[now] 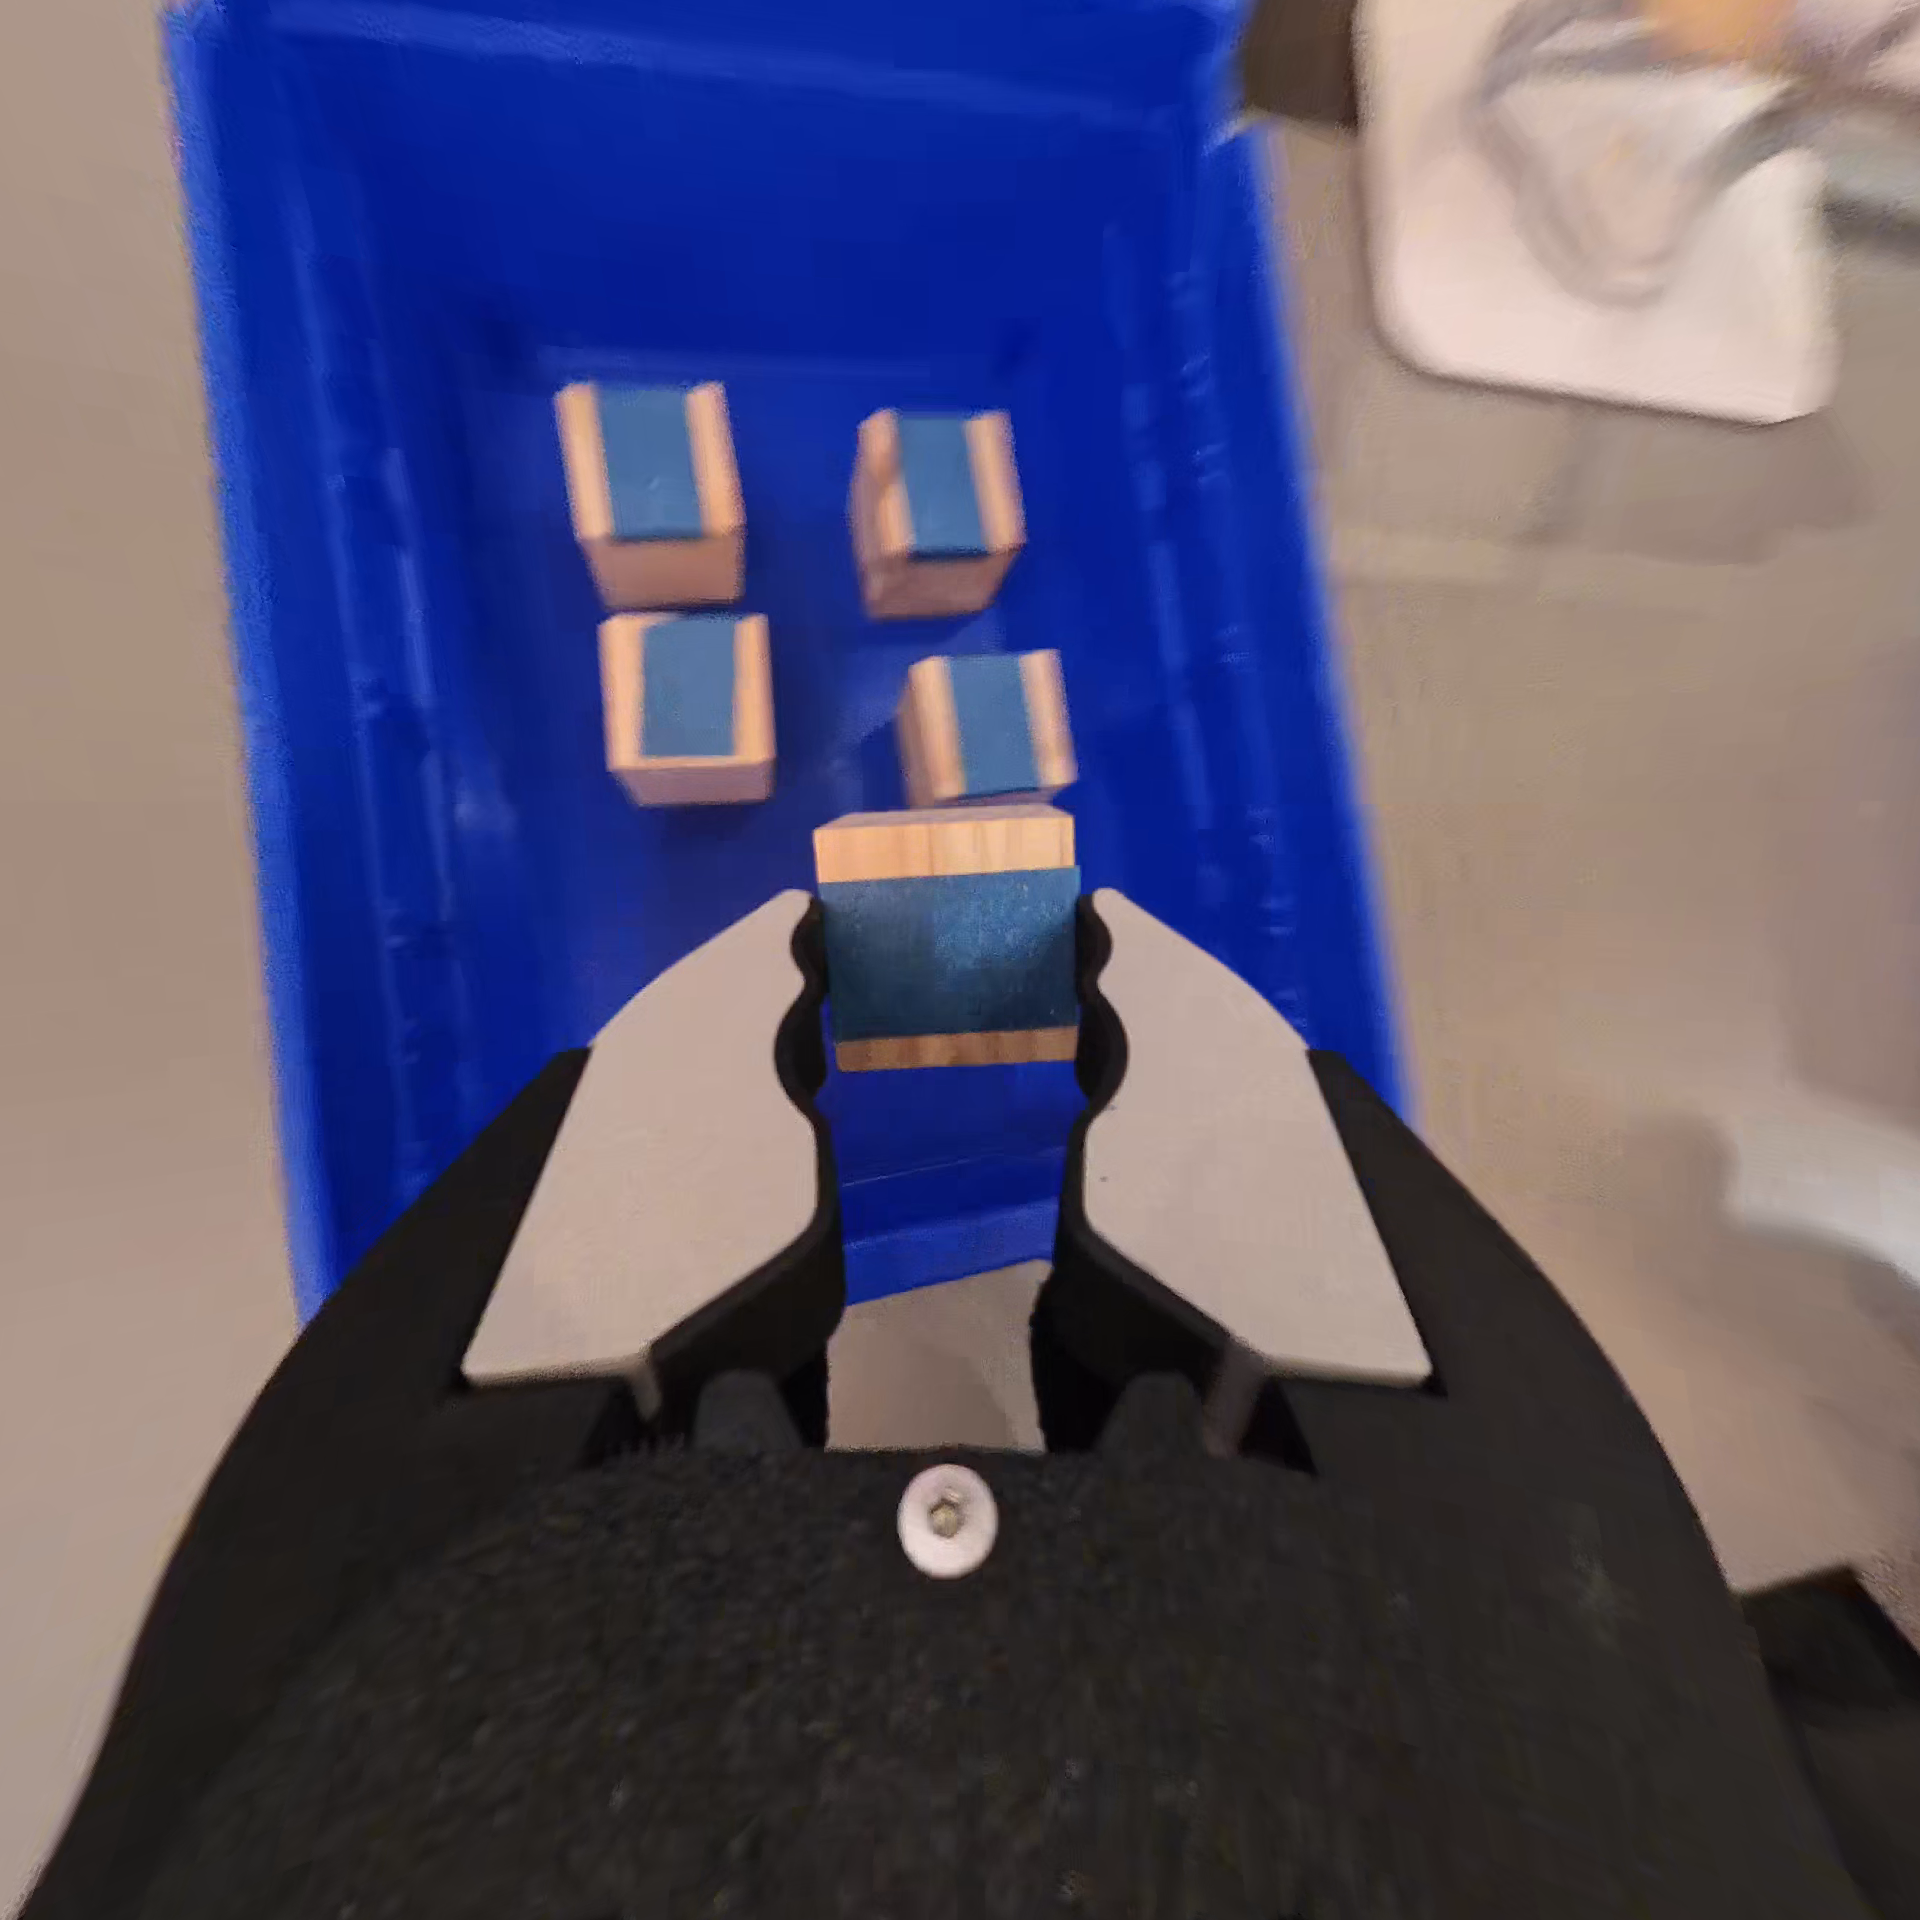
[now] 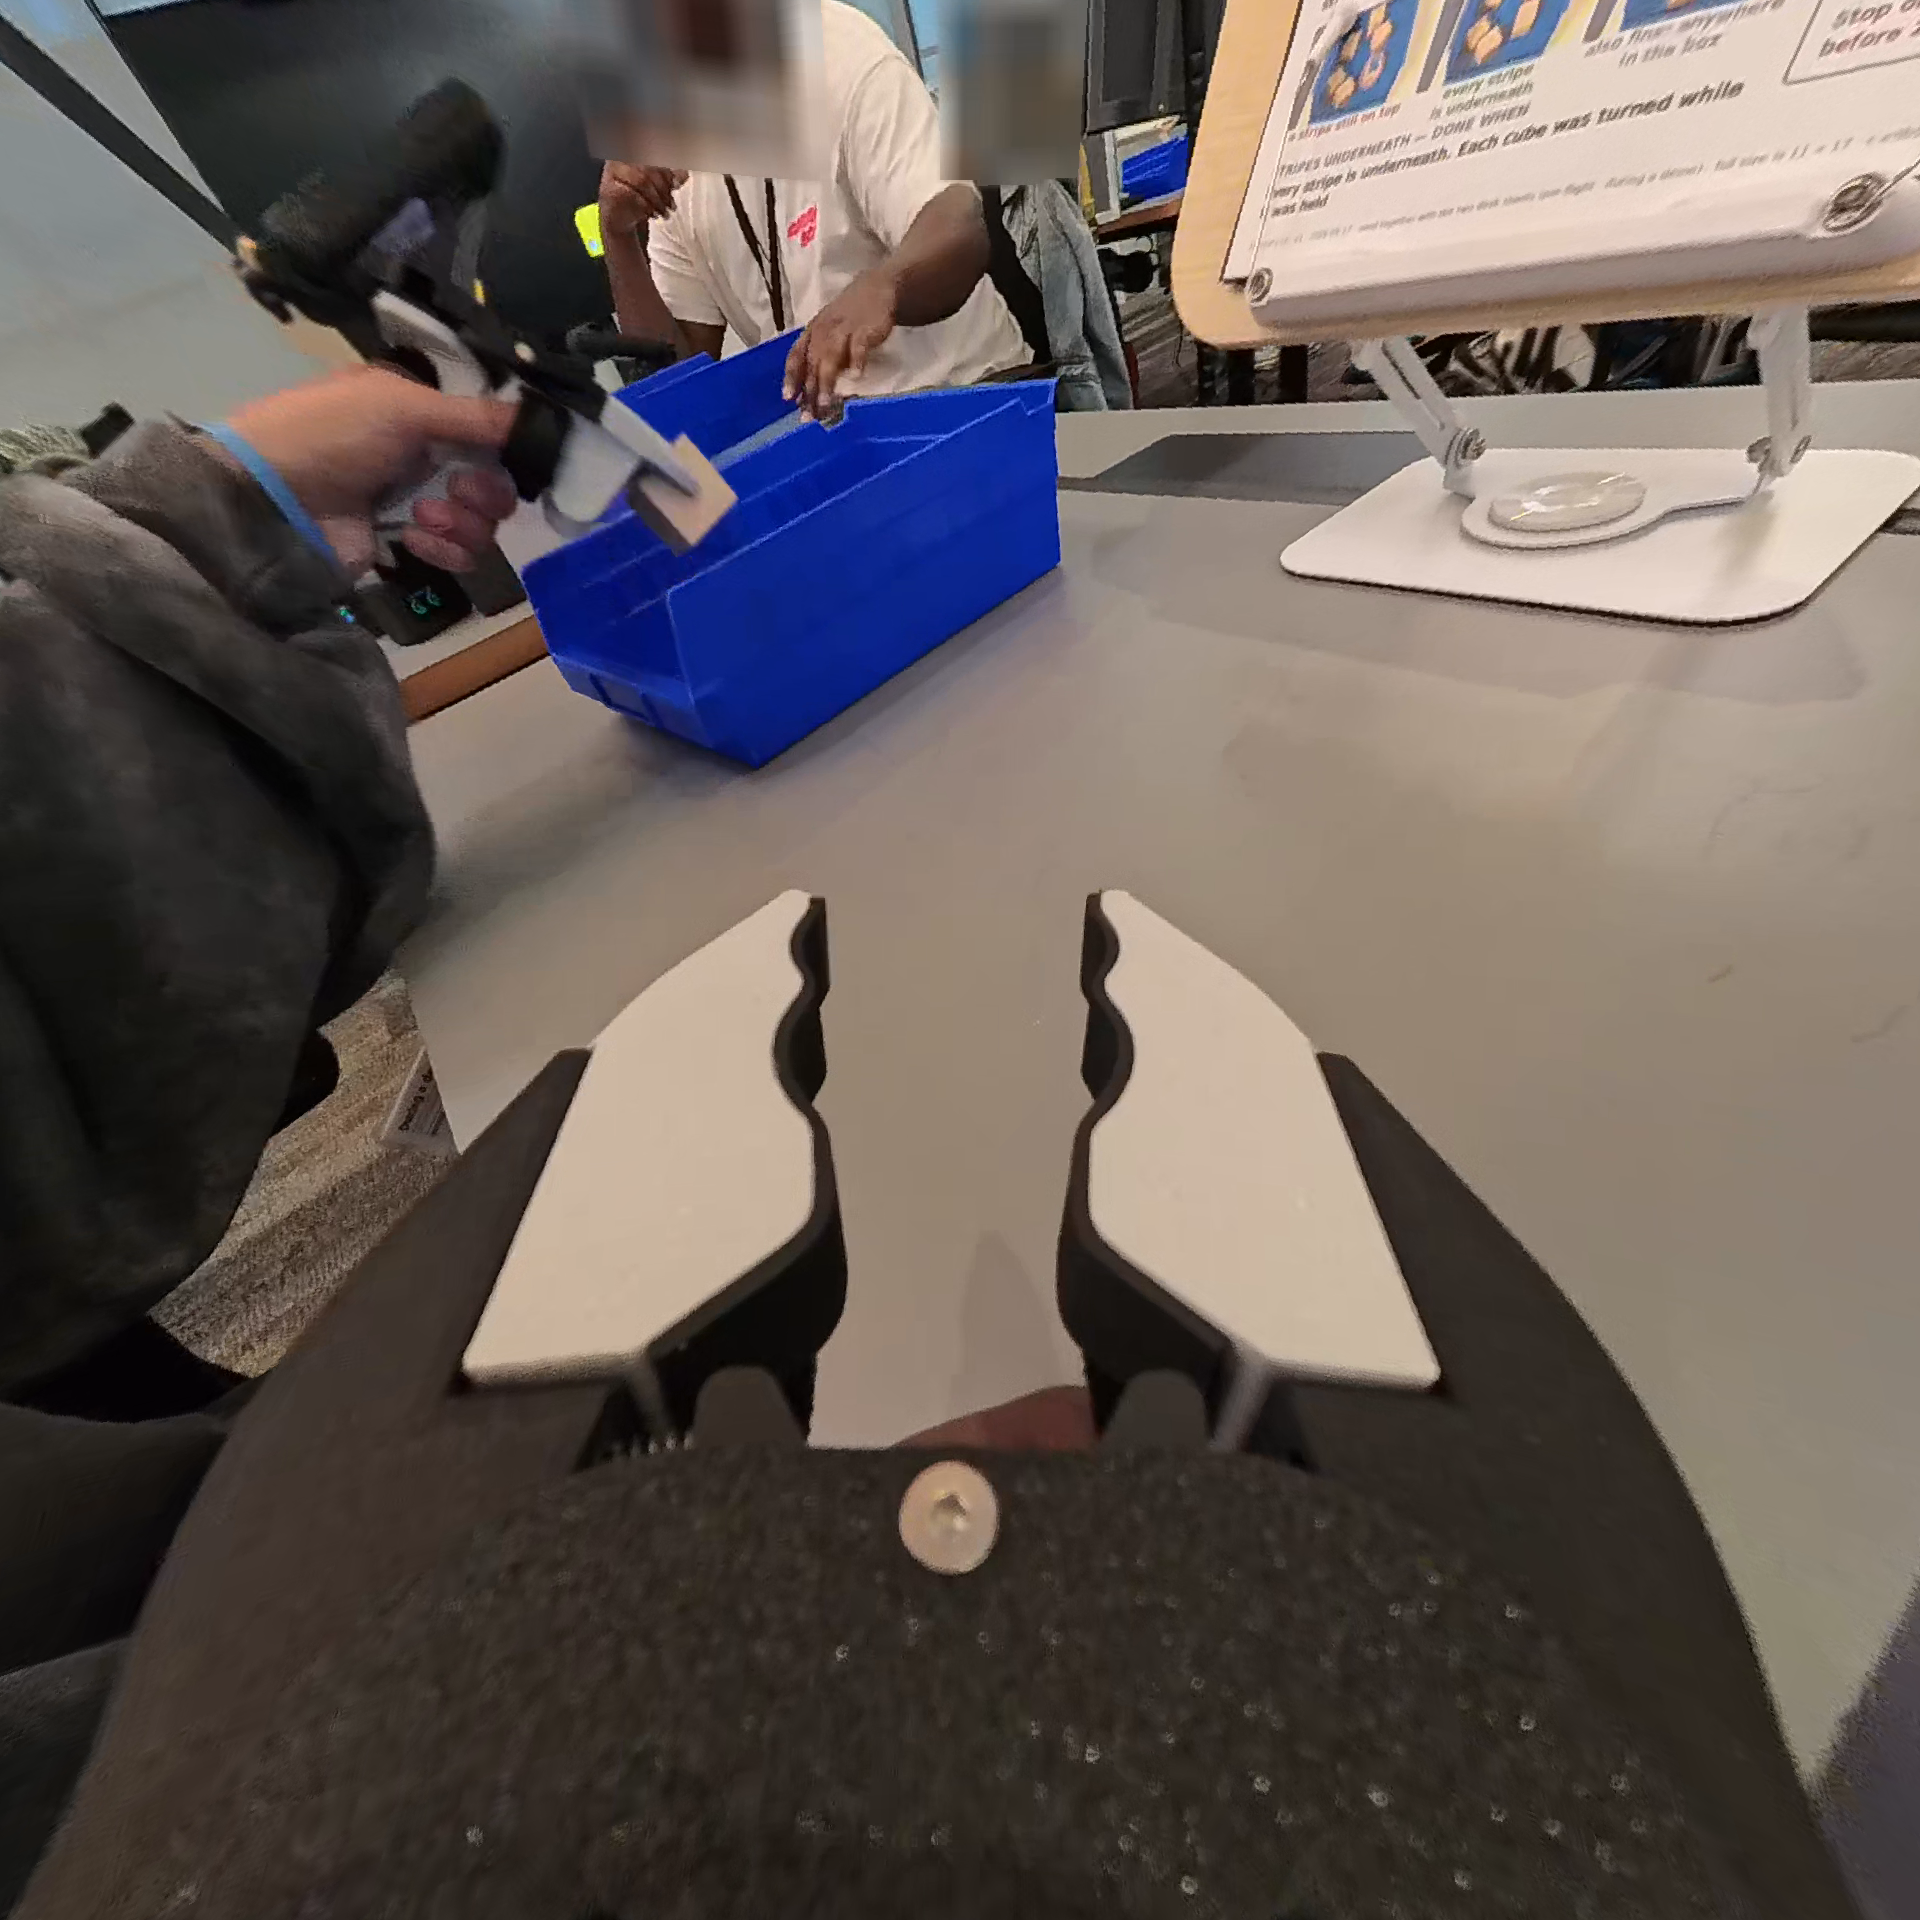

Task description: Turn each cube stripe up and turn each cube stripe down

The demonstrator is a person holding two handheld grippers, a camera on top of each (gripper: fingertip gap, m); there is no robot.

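on the grey table (image 2: 1351, 831) sits the blue bin (image 1: 343, 520), the biggest thing here, with tall walls on all sides. a white stand (image 2: 1590, 520) with a paper sheet is well apart from it, to the right. above the bin, the left gripper (image 1: 948, 971) pinches one cube (image 1: 948, 956) by its two sides, with the blue stripe facing the camera. four more cubes (image 1: 655, 488) rest on the bin floor, all stripe up, set in two pairs just past the held one. the right gripper (image 2: 954, 997) hangs over bare table, its jaws spread with nothing in them.

to do this step well, i think the hand should roll slowly until the stripe points the right way, then lower the cube flat. the free spot looks to be the near part of the floor. keep away from the closest cube and the walls.
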